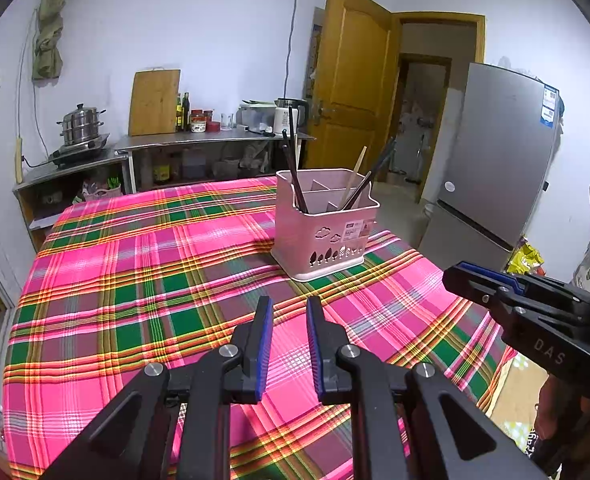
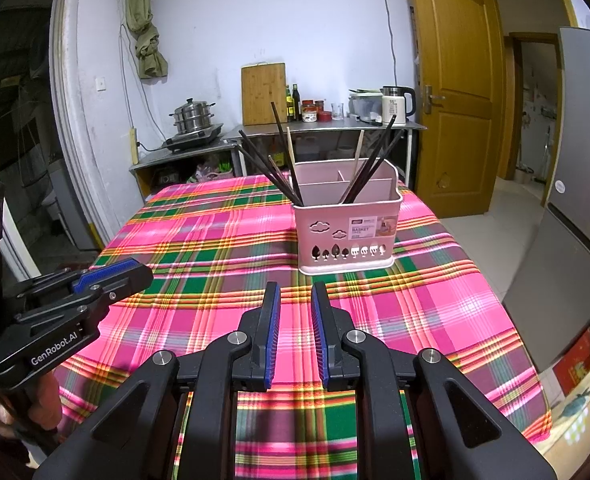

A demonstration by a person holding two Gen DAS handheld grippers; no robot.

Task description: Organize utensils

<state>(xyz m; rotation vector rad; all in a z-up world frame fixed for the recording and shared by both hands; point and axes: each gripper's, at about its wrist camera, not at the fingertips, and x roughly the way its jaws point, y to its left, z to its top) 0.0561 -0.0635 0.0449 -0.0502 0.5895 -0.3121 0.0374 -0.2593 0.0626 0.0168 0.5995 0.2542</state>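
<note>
right wrist: both grippers (image 2: 295, 292) (image 1: 289, 306) slightly apart, empty; basket (image 2: 347, 236) near tablecloth (image 2: 215, 248) far edge

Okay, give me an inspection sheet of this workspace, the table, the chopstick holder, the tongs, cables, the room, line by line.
Surface: table under a pink and green plaid cloth, bare apart from the holder.
Job's things: pink utensil holder stands upright near the far edge; dark chopsticks lean out of its left compartment, more dark and pale ones out of the right.
Clutter: nothing seen on the cloth.
Grippers: left tongs and right tongs both hover over the near cloth, a narrow gap between the pads, nothing held.
Cables: one runs down the back wall; another reaches the stove.
Surroundings: steel counter with cutting board, bottles, kettle; wooden door; fridge.
</note>
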